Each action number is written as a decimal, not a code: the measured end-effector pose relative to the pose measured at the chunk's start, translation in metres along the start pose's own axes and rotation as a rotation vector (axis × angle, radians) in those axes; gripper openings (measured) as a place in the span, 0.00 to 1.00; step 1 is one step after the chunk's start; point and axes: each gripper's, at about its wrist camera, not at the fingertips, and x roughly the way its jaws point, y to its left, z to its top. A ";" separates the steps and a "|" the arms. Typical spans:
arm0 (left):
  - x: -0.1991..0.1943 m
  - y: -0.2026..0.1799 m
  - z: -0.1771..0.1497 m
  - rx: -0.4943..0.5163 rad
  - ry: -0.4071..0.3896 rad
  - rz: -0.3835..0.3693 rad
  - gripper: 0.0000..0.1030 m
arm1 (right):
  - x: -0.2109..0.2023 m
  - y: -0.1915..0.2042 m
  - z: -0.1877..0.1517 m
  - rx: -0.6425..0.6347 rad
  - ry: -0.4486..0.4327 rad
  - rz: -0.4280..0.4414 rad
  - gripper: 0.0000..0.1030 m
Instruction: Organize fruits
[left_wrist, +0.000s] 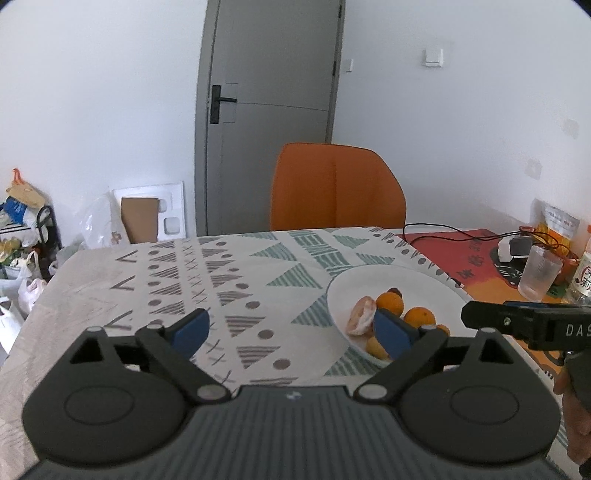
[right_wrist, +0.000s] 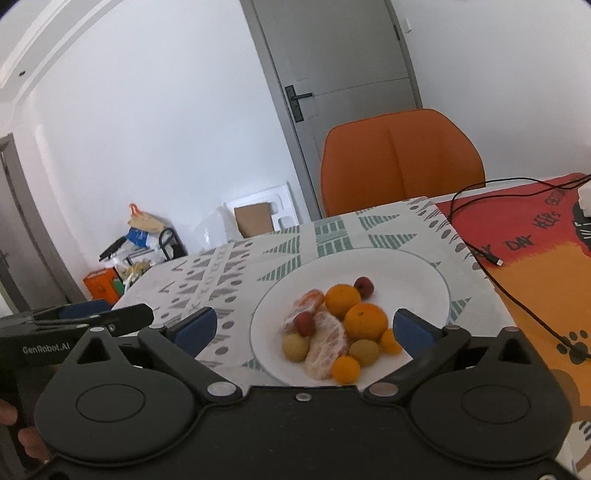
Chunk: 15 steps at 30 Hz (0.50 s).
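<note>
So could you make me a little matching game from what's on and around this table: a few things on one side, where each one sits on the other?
Things:
1. oranges
2. glass
3. chair
4. cable

Places:
A. behind the table's far edge
B. on the white plate
C. trailing over the red and orange mat
D. at the table's right end, beside a bottle

Pairs: 1-B, 2-D, 3-A, 4-C

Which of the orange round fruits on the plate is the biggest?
The orange in the middle of the white plate, right of the peeled segments. The other orange fruits around it are clearly smaller.
</note>
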 end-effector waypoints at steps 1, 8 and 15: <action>-0.004 0.002 -0.001 -0.002 0.001 -0.001 0.92 | -0.002 0.003 -0.001 -0.004 0.004 0.000 1.00; -0.023 0.016 -0.008 -0.012 0.016 -0.006 0.93 | -0.011 0.019 -0.008 -0.033 0.020 0.002 1.00; -0.045 0.029 -0.013 -0.031 -0.002 -0.003 1.00 | -0.023 0.037 -0.015 -0.070 0.033 -0.007 1.00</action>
